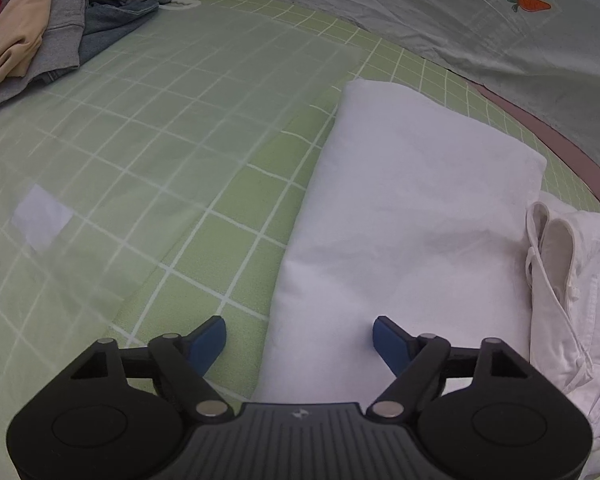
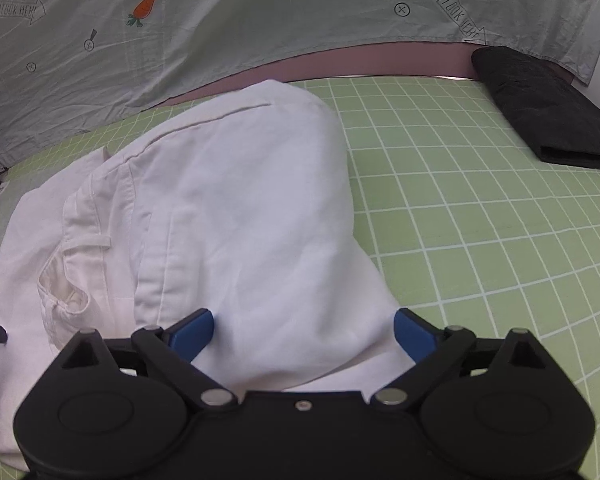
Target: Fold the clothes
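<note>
Two grippers are hanging over the white trousers (image 2: 228,200), both with jaws apart and holding nothing. Left gripper (image 1: 299,338) is standing half-spread astride the folded leg's (image 1: 412,208) edge; right gripper (image 2: 303,330) is gaping wide around a raised hump of cloth near the waistband (image 2: 100,216). Trousers are lying part-folded on the green grid mat (image 2: 480,200). Closing here is probably risking a pinch of only the top layer, so lifting could be peeling the fold open and dragging the bundle askew.
</note>
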`<state>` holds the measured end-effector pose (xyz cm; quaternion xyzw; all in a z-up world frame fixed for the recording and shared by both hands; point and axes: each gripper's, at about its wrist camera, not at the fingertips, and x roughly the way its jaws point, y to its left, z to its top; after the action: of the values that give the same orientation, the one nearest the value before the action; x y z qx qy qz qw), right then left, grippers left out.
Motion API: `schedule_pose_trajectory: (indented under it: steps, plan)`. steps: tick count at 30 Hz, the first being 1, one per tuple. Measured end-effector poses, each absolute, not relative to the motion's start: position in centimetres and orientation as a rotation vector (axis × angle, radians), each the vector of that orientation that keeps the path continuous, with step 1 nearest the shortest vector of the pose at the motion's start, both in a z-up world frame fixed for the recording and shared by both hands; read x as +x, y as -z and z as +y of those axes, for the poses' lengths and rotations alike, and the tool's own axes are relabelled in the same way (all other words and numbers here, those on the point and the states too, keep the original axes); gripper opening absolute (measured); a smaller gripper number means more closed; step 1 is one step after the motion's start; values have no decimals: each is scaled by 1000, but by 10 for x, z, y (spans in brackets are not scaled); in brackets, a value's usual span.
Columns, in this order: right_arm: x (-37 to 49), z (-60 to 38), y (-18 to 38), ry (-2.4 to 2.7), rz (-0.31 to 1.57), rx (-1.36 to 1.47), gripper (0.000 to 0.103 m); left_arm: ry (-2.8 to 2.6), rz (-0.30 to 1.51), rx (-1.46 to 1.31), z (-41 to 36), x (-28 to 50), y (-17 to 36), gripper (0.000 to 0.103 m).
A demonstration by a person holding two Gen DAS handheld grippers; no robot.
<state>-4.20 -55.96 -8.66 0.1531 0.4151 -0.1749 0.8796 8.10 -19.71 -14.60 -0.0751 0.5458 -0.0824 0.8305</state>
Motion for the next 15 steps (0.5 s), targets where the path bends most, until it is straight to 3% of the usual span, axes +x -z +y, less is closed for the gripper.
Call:
schedule_pose_trajectory:
  steps: [1, 2, 3, 6, 10, 15]
  plan:
    - [-46, -562, 83, 380, 849, 335, 98, 186, 1154, -171, -197, 82, 145, 54]
    - [-50, -566, 80, 400, 838, 350, 98, 186, 1156, -187, -197, 83, 144, 39]
    - [-53, -571, 78, 422, 833, 359, 98, 178, 1159, -204, -196, 83, 143, 30]
    - [-62, -587, 78, 476, 819, 379, 97, 162, 1144, -259, -195, 81, 132, 9]
    - [-74, -609, 82, 491, 808, 415, 97, 208, 1036, -385, -199, 69, 83, 7]
    - [-92, -635, 95, 456, 794, 523, 96, 393, 913, -334, -262, 45, 11, 6]
